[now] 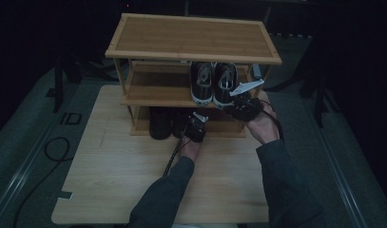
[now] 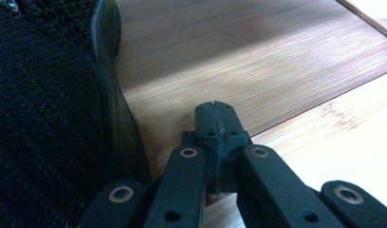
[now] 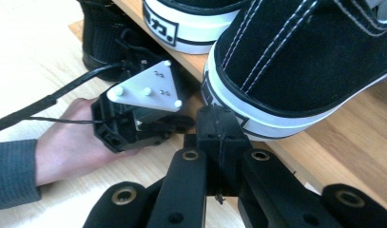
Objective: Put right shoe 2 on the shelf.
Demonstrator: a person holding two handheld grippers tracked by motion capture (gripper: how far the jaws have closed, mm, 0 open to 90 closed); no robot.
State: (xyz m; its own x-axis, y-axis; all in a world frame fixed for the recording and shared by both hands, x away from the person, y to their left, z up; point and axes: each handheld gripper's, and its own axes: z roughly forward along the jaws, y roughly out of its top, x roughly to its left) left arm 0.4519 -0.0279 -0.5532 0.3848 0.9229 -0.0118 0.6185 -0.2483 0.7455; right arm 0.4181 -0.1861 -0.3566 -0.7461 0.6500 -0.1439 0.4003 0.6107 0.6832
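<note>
The work in hand looks like putting shoes on the rack (image 1: 191, 40), and by how things lie it seems close to finished. Two black-and-white sneakers sit side by side on the middle shelf (image 1: 153, 90), heels toward the person: the left sneaker (image 1: 201, 81) and the right sneaker (image 1: 225, 83), whose heel hangs a little over the shelf's front edge. Two dark shoes stand on the bottom shelf, the left dark shoe (image 1: 159, 122) and the right dark shoe (image 1: 181, 121), pushed in under the middle shelf. The top shelf is bare, and no shoe lies out on the table (image 1: 124, 190). The left gripper (image 2: 215, 111) has its jaws pressed together on nothing, its tip over the bottom shelf just beside the right dark shoe (image 2: 48, 118) and not touching it. The right gripper (image 3: 218, 118) also has its jaws closed and empty, its tip right at the white sole of the right sneaker (image 3: 295, 61); whether it touches the sole I cannot tell. What may be left, at a guess, is nudging that sneaker fully onto the shelf and pulling both hands away. Count: one rack with three shelves, four shoes in two pairs, two grippers, one table.
</note>
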